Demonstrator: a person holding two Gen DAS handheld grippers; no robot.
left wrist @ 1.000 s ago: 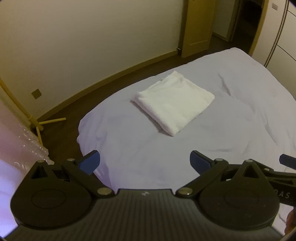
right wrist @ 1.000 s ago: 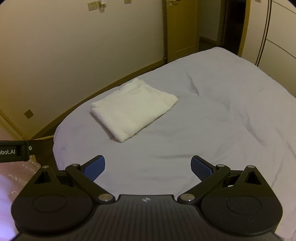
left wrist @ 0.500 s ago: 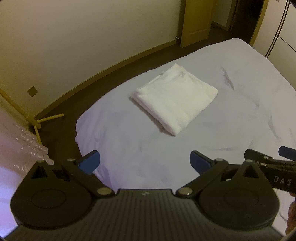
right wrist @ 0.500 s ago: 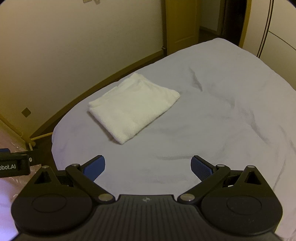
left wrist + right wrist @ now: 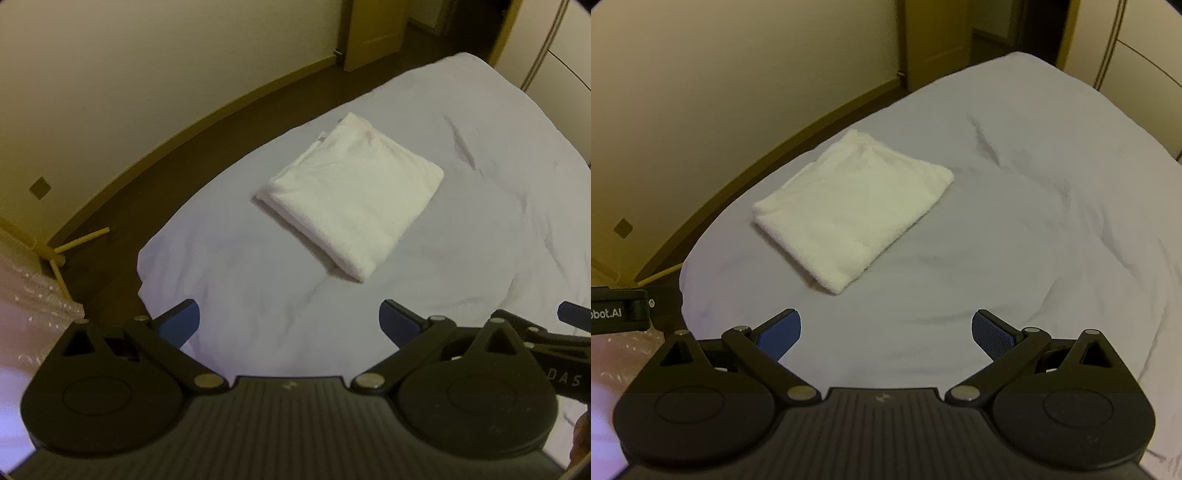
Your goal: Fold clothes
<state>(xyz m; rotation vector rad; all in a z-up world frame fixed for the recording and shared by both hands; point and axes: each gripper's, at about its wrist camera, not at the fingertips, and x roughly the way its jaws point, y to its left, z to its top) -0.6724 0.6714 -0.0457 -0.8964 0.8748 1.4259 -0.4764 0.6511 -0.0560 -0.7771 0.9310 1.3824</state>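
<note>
Pale bed sheet (image 5: 1015,236) fills both views, wrinkled but bare nearby. Nearest, the left tongs (image 5: 290,319) and right tongs (image 5: 886,328) hover above the bed with jaws spread wide, holding nothing. Farther on, toward the bed's edge by the wall, lies a white garment (image 5: 849,206) as a compact, layered rectangle. Folding looks finished; no other clothes show.
</note>
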